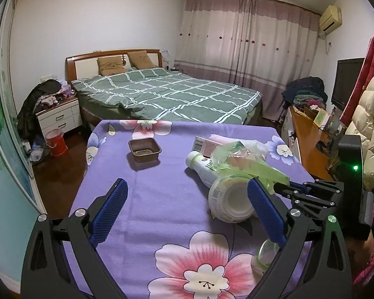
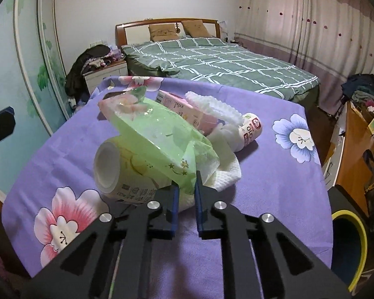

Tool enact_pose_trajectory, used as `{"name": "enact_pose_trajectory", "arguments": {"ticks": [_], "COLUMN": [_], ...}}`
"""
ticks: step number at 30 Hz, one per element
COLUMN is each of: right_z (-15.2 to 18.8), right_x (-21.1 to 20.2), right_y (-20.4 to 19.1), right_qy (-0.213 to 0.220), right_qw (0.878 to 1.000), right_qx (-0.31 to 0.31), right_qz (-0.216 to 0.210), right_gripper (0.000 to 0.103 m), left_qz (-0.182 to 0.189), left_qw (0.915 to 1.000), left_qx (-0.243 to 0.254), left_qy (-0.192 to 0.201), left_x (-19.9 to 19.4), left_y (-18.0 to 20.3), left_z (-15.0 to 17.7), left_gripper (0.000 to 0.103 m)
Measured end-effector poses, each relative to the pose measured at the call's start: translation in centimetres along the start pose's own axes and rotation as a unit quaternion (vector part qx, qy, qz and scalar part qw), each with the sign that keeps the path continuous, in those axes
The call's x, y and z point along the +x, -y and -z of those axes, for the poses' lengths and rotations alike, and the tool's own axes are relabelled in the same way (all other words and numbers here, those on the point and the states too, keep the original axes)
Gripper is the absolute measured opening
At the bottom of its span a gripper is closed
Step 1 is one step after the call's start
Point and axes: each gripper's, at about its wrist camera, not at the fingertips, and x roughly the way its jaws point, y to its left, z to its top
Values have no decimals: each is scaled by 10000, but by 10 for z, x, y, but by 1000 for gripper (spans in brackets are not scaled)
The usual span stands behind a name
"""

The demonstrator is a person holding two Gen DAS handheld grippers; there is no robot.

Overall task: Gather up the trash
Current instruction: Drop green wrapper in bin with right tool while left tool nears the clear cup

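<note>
A crumpled green plastic wrapper [image 2: 157, 129] lies over a white bottle [image 2: 117, 169] that rests on its side on the purple flowered cloth [image 2: 274, 179]. My right gripper [image 2: 187, 189] is shut on the wrapper's near corner. From the left wrist camera, that same gripper [image 1: 278, 186] reaches in from the right and pinches the wrapper [image 1: 239, 159] above the bottle [image 1: 227, 199]. My left gripper [image 1: 187, 211] stands open low over the cloth with nothing between its pads, and its right finger [image 1: 266, 211] is close beside the bottle's base.
A brown plastic tray [image 1: 144, 149] sits further back on the cloth. A pink box [image 2: 182, 109], white foam netting [image 2: 217, 104], a small pink-labelled bottle [image 2: 249, 129] and a paper towel [image 2: 227, 174] lie behind the wrapper. A yellow-rimmed bin [image 2: 354, 239] stands off the right edge.
</note>
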Motion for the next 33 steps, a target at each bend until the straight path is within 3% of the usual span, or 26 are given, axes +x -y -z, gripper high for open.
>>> {"name": "enact_pose_trajectory", "arguments": {"ticks": [12, 19, 27, 33], "right_z": [20, 34, 54, 81], "right_x": [-35, -64, -89, -98], "right_y": [33, 64, 121, 184], "right_qy": [293, 490, 637, 538], "right_qw": [9961, 9910, 9795, 9579], "right_qx": [797, 1238, 1856, 2566], "right_qz": [-260, -113, 442, 1167], "right_gripper": [5, 5, 5, 5], "left_qz": [186, 310, 493, 694], "left_qw": [9997, 9992, 9980, 9958], "left_qx": [118, 205, 353, 514], "left_qy": [-72, -116, -158, -301], "left_x": [4, 5, 4, 10], "left_y": [17, 30, 46, 63], "left_z": [5, 9, 12, 20], "left_gripper": [95, 95, 95, 95]}}
